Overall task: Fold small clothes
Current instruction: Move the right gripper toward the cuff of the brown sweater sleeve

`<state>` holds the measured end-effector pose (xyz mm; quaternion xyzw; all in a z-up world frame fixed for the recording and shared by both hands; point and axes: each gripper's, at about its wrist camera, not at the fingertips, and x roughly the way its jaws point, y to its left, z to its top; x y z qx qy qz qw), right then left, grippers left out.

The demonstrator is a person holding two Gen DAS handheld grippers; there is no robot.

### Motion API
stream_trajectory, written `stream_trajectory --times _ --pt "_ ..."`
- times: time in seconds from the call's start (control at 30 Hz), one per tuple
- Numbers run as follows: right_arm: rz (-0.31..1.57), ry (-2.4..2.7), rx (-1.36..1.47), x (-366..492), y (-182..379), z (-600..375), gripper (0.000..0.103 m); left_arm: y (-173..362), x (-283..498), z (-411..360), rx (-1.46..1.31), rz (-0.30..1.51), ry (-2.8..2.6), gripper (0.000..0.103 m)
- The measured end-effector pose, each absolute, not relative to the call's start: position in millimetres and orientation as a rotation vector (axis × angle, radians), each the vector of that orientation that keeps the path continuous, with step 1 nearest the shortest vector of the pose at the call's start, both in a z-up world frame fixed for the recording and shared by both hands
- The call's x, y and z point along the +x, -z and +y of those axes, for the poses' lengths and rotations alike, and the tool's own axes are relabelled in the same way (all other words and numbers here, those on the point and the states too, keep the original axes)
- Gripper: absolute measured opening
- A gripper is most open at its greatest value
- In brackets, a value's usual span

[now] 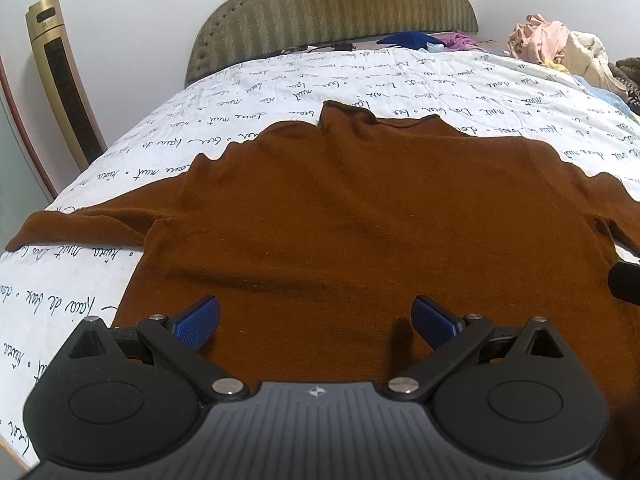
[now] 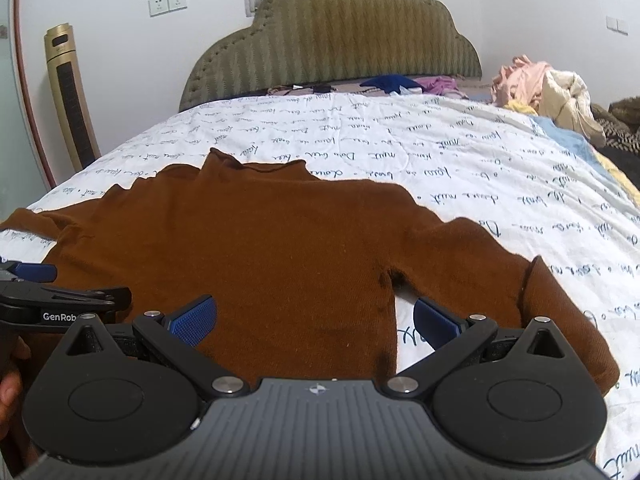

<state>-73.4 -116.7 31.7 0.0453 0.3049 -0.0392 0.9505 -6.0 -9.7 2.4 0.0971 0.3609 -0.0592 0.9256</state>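
Note:
A brown long-sleeved sweater [image 1: 360, 216] lies flat on the bed, collar toward the headboard, sleeves spread out to both sides. My left gripper [image 1: 316, 320] hovers open over its lower middle, blue pads wide apart and holding nothing. In the right wrist view the same sweater [image 2: 260, 248] fills the middle, its right sleeve [image 2: 560, 312] bent back toward me. My right gripper [image 2: 316, 320] is open above the sweater's right side edge near the armpit. The left gripper [image 2: 28, 280] shows at the left edge of that view, held by a hand [image 2: 8, 384].
The bed is covered by a white sheet with handwriting print [image 1: 280, 92]. A padded headboard [image 1: 340, 4] stands at the far end. Piled clothes [image 1: 560, 48] sit at the far right, and blue and purple garments [image 1: 416, 40] lie near the headboard. A gold tower fan [image 1: 60, 80] stands on the left.

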Motion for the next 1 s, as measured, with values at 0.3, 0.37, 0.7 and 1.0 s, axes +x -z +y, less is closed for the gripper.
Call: stream_trajectory --times 0.3,0.37,0.7,1.0 --pt "0.626 0.037 0.087 -86.6 -29.5 -118.7 0.103 -0.6 -10.8 -19.6 0.231 0.734 0.135 0.103" --pt "0.624 0.026 0.090 -88.7 -28.8 -117.9 0.103 0.0 -12.2 -23.3 0.241 0.731 0.147 0.103" --pt "0.604 0.071 0.063 -93.0 -31.2 -120.2 0.103 0.4 -17.9 -31.0 0.271 0.716 0.159 0.103" --pt "0.569 0.062 0.007 -97.6 -32.8 -112.3 0.103 2.2 -16.3 -31.4 0.264 0.725 0.151 0.103"
